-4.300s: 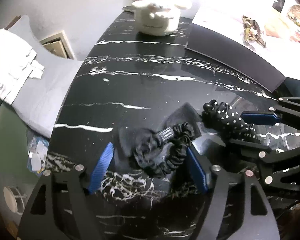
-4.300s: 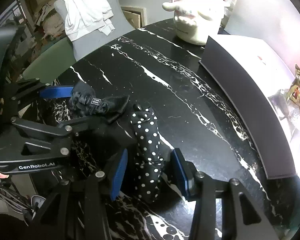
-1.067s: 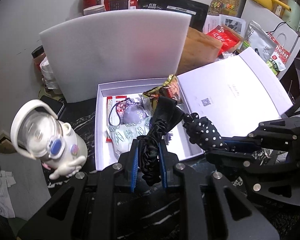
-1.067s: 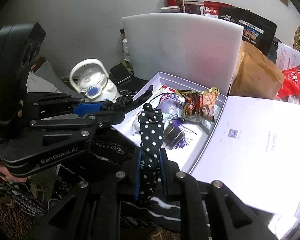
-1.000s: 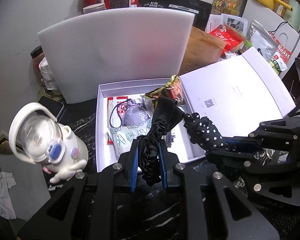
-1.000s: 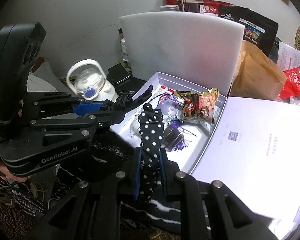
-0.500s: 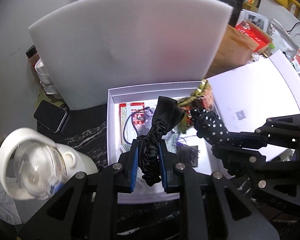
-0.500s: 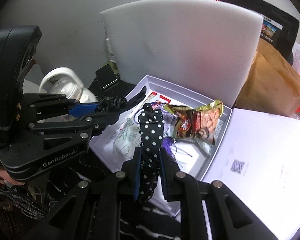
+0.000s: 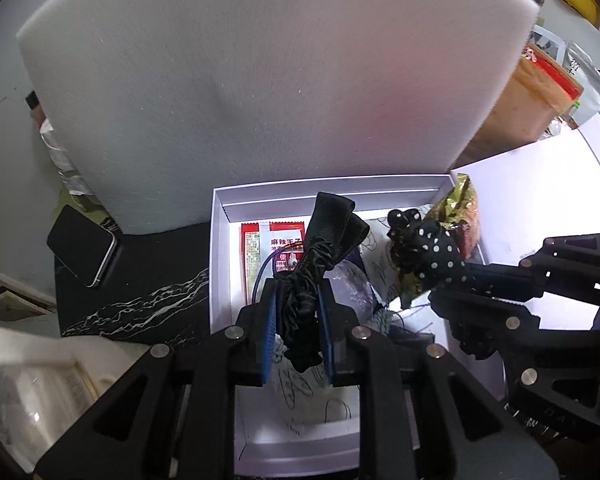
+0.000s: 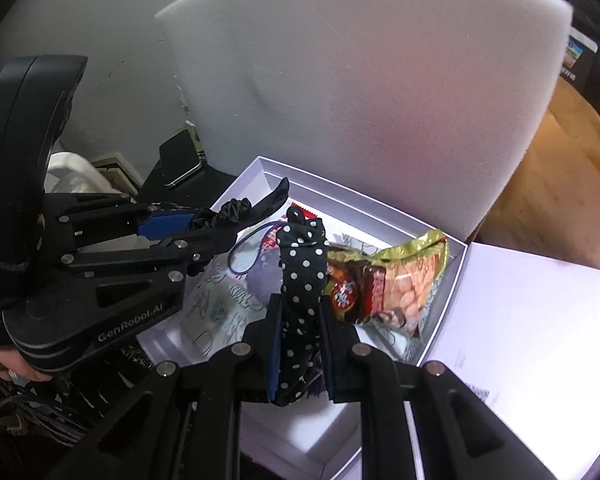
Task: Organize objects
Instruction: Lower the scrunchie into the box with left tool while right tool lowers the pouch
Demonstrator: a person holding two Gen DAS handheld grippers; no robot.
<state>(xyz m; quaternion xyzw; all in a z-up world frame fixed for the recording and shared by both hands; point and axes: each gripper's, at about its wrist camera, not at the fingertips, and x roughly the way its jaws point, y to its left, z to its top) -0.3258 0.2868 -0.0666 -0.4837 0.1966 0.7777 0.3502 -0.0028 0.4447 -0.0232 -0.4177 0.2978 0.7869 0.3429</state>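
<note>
My left gripper [image 9: 298, 320] is shut on a black scrunchie [image 9: 320, 256] and holds it above the open white box [image 9: 219, 264]. My right gripper [image 10: 300, 332] is shut on a black polka-dot scrunchie [image 10: 304, 276], also above the box [image 10: 448, 288]. In the left wrist view the polka-dot scrunchie [image 9: 428, 252] hangs to the right of the black one. In the right wrist view the black scrunchie [image 10: 240, 210] and left gripper [image 10: 204, 220] are at the left. The box holds snack packets [image 10: 392, 284] and a red sachet [image 9: 268, 240].
A tall white foam sheet [image 9: 260, 80] stands right behind the box. The box lid [image 10: 532, 320] lies open at the right. A phone [image 9: 82, 246] lies on the black marble table [image 9: 140, 292] at the left. A white bottle [image 9: 28, 380] is at lower left.
Both grippers carried their scrunchies from the bare table toward the box and now hover over it. The box and foam sheet have grown closer in both views.
</note>
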